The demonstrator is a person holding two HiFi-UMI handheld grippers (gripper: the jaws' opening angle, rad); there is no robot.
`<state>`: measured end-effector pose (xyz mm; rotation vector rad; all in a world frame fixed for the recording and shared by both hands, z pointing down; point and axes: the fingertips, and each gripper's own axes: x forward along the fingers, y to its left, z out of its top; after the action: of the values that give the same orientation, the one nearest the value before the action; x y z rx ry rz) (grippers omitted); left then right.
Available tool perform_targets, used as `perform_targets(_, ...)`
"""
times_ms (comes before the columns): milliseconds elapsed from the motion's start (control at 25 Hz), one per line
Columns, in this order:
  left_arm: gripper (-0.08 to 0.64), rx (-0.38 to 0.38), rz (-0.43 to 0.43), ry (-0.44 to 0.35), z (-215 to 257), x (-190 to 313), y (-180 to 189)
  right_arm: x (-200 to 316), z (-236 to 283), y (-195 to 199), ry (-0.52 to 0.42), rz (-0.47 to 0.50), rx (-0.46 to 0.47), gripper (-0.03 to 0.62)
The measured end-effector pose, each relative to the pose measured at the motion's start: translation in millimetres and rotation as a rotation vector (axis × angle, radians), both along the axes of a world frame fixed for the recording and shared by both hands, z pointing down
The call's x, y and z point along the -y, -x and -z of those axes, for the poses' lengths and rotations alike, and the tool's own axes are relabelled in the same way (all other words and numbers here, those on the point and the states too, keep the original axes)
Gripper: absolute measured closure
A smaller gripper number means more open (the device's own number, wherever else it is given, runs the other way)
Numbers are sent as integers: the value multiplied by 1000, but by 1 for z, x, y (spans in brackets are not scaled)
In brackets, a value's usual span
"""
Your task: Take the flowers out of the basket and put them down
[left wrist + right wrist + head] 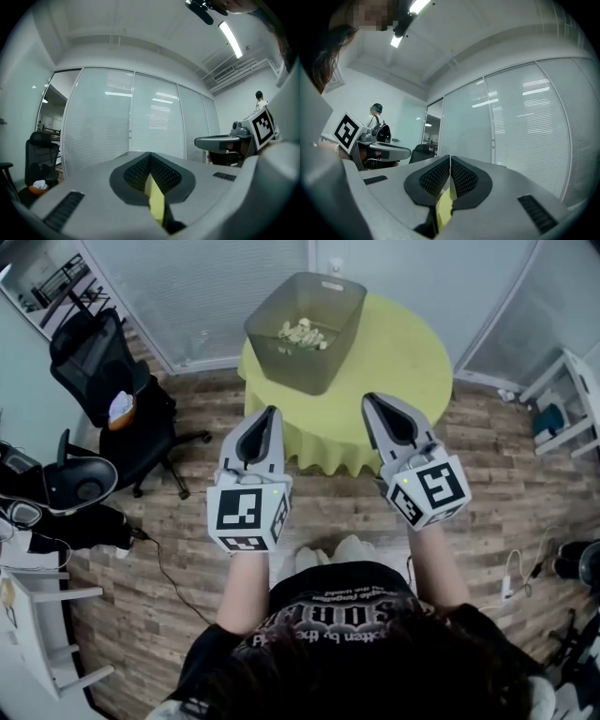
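Hovering near the table's (412, 357) front edge, left gripper (272, 412) and right gripper (371, 400) clenched empty, apart; basket (292, 371) with flowers (304, 334) beyond.

basket (281, 352): on green table (408, 357), flowers (305, 334) inside | left gripper (273, 412), right gripper (371, 400): side by side before table

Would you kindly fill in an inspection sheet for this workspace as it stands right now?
Surface: round table under a yellow-green cloth, carrying only the basket.
Job's things: grey basket on the table's far left; pale flowers inside it.
Clutter: nothing seen on the table.
Grippers: left gripper and right gripper both shut, empty, held short of the table.
Cables: dark cable on the floor at left; white cable at right.
Surroundings: black office chair at left; blinds behind.
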<state>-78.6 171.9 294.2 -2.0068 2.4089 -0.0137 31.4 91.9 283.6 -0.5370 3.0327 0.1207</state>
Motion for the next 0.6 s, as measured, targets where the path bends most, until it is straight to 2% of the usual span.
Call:
perform_targets(320,560,17,-11,24,-7,31,14,29,-5,10,23,9,3,561)
perform_targets(600,559,24,1,38,-12,79,40,80,-18,39,47,25,-21,563)
